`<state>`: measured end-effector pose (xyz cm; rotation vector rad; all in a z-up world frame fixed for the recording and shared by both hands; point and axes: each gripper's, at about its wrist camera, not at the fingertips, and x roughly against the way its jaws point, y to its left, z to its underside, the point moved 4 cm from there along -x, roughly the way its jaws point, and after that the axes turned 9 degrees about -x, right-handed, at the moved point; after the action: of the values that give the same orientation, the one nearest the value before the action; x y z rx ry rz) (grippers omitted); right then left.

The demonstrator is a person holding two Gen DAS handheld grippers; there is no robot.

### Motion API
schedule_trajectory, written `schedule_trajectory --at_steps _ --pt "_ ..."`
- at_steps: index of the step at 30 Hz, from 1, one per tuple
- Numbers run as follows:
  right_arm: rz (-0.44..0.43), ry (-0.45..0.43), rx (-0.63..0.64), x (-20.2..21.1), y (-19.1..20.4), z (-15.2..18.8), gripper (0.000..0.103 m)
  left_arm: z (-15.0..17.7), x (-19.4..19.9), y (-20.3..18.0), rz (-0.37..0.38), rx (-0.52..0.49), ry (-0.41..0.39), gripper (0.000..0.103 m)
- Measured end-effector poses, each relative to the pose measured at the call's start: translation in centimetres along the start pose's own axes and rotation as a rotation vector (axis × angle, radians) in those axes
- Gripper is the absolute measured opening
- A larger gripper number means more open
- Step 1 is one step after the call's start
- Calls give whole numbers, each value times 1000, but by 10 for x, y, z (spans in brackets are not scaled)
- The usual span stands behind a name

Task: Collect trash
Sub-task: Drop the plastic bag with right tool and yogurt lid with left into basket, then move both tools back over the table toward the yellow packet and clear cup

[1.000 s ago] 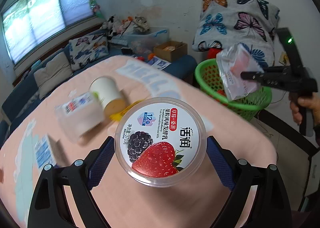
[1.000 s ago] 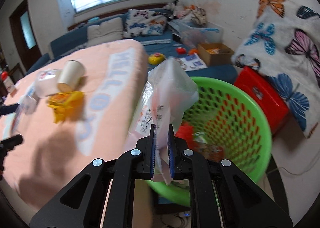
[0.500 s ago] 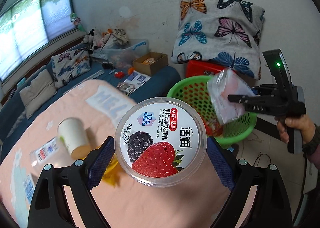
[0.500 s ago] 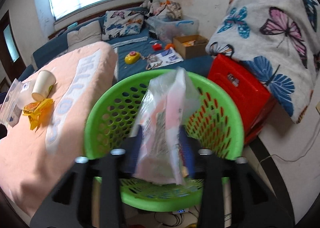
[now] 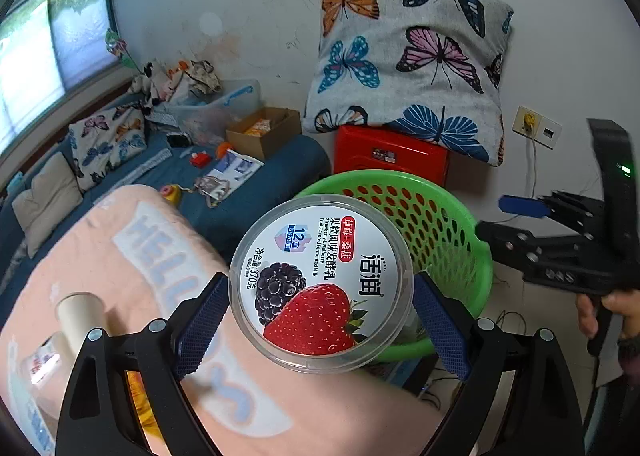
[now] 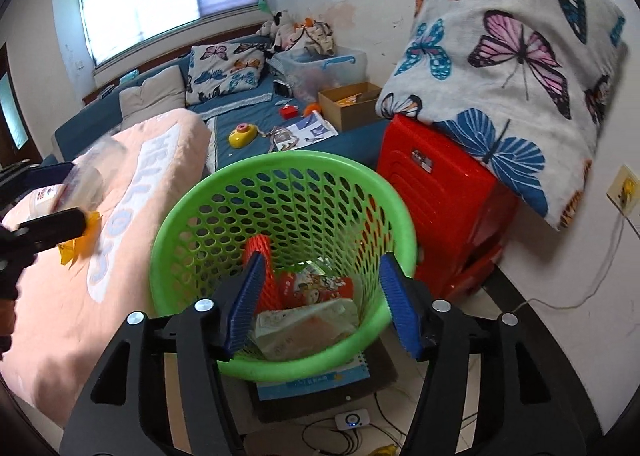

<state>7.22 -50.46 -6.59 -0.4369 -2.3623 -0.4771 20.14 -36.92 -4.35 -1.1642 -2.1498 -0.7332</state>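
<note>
My left gripper (image 5: 320, 284) is shut on a clear yogurt tub (image 5: 320, 256) with a strawberry and blackberry lid, its blue pads pressing both sides. The tub hangs over the pink table edge, just in front of the green mesh basket (image 5: 448, 228). My right gripper (image 6: 320, 296) hovers over the basket (image 6: 280, 162), its jaws opening with nothing between them. A crumpled plastic bag (image 6: 304, 328) lies loose inside the basket among red wrappers. In the left wrist view the right gripper (image 5: 504, 218) sits to the right of the basket, held by a hand.
A paper cup (image 5: 78, 316), a small packet (image 5: 40, 364) and a yellow wrapper (image 6: 78, 240) lie on the pink table cover (image 5: 100, 256). A red plastic stool (image 6: 436, 208) with a butterfly blanket (image 6: 512, 56) stands behind the basket. A notebook (image 6: 316, 380) lies under it.
My right gripper moved over the basket, opened and let the plastic bag fall in. My left gripper carried the tub across the table toward the basket.
</note>
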Motion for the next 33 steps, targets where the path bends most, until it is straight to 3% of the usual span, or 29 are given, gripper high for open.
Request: schedule_trajectory --at_steps 15,20,33 --pt "-2 6 -38 10 -17 15 64 -8 -40 -31 68 5 51 93" --pt "-10 4 -31 11 -12 16 64 -1 -31 -27 74 28 34 93" --pt "-89 -16 44 16 40 5 73 46 36 33 -53 182 2 93"
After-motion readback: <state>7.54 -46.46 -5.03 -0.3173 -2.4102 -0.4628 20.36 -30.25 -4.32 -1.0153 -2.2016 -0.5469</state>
